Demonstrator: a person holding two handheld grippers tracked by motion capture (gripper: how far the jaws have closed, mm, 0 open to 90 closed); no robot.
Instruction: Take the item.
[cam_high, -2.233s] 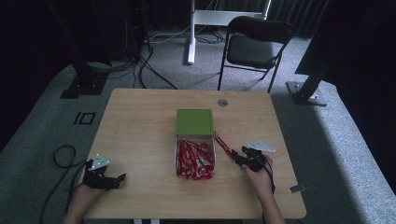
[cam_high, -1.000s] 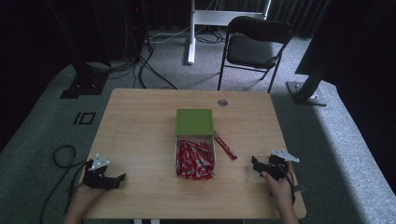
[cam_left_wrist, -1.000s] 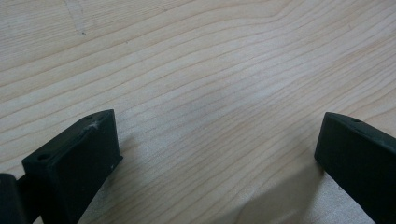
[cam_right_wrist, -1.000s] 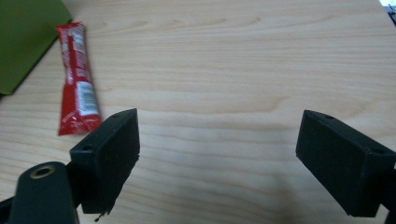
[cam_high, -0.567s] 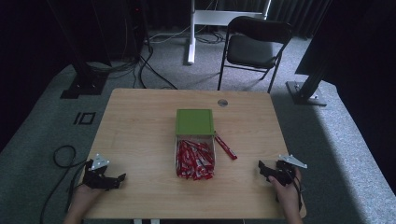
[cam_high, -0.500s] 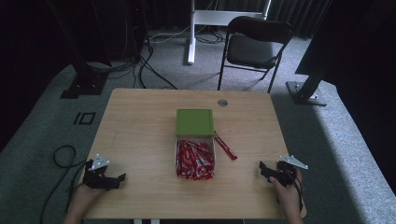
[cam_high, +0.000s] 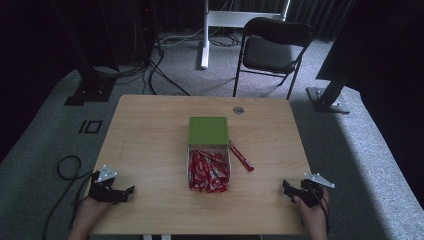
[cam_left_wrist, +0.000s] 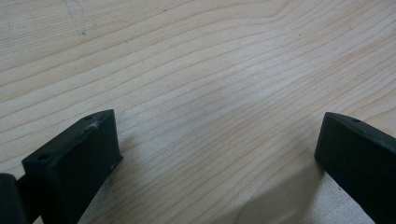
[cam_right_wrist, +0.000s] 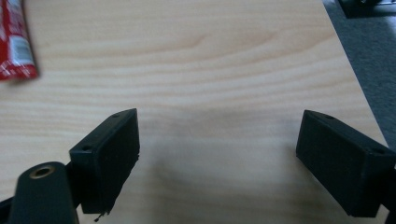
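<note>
Resting near the right front corner of the tabletop (cam_high: 150, 130), the right gripper (cam_high: 295, 191) has its jaws spread wide with bare wood between them. The left gripper (cam_high: 117, 192) sits at the left front corner, jaws wide apart too. In the middle, a box (cam_high: 208, 172) heaped with red sachets sits with its green lid (cam_high: 208, 131) touching its far end. One loose red sachet (cam_high: 241, 157) lies just beside the box's right wall, well apart from both grippers.

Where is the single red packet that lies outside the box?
In the high view, the single red packet lies on the table, just right of the box of red packets.
</note>
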